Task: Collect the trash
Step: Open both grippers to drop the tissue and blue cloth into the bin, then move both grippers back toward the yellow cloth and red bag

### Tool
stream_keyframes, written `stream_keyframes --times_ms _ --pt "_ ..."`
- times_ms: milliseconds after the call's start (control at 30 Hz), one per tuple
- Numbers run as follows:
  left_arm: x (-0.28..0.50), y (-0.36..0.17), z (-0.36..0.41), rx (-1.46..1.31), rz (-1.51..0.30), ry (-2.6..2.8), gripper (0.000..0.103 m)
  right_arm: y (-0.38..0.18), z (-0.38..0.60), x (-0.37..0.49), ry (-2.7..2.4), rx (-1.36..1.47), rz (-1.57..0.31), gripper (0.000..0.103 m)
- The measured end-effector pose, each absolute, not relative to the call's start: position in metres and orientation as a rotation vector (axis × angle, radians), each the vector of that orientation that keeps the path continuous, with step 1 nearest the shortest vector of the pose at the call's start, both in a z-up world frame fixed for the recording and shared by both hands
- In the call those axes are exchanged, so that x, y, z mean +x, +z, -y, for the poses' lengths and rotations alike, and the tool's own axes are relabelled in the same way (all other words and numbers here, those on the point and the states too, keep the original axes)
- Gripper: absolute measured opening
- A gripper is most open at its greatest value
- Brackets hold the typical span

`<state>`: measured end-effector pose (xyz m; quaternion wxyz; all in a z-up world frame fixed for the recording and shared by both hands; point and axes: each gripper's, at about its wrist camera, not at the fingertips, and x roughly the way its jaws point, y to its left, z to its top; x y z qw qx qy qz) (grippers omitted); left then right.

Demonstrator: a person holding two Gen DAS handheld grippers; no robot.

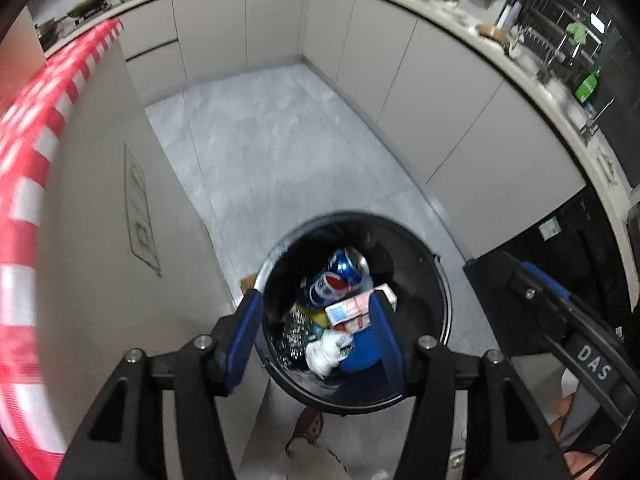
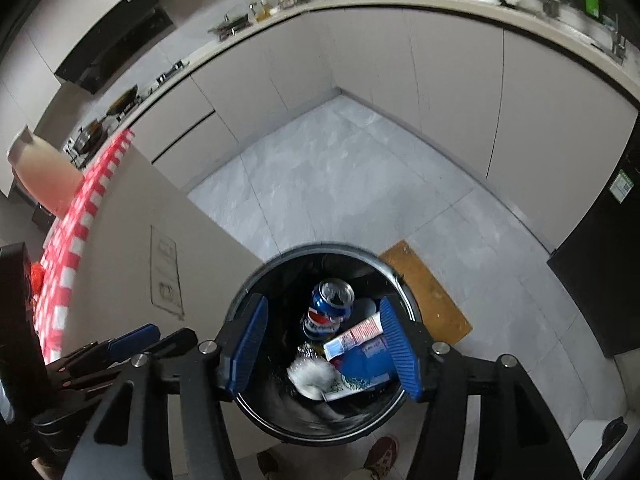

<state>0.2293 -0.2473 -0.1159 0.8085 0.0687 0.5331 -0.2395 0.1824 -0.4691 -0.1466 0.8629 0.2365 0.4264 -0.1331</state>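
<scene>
A round black trash bin [image 1: 438, 308] stands on the floor below both grippers; it also shows in the right wrist view [image 2: 240, 308]. Inside lie a blue Pepsi can [image 1: 340, 278] [image 2: 326, 312], a red-and-white carton [image 1: 350, 312] [image 2: 354, 336], crumpled white paper [image 1: 326, 350] [image 2: 310, 374], a blue wrapper [image 2: 362, 362] and a foil bag [image 1: 296, 332]. My left gripper [image 1: 316, 320] hangs open and empty over the bin. My right gripper [image 2: 324, 328] hangs open and empty over the bin too, and shows at the right edge of the left wrist view [image 1: 560, 312].
A counter with a red-and-white checked cloth [image 1: 36, 152] [image 2: 76, 224] rises at the left. Grey cabinets [image 2: 448, 80] line the back and right. A brown mat [image 2: 428, 292] lies by the bin. A black appliance [image 2: 600, 264] stands at right. The person's shoes [image 2: 382, 454] are below.
</scene>
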Motion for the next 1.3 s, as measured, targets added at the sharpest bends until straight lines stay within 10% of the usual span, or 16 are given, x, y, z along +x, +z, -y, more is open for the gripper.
stream_keyframes --times_ms 1300 --pt "0.275 -0.023 -0.089 -0.075 -0.925 -0.183 0.06 -0.027 0.102 0.292 0.091 0.228 -0.79 0.066"
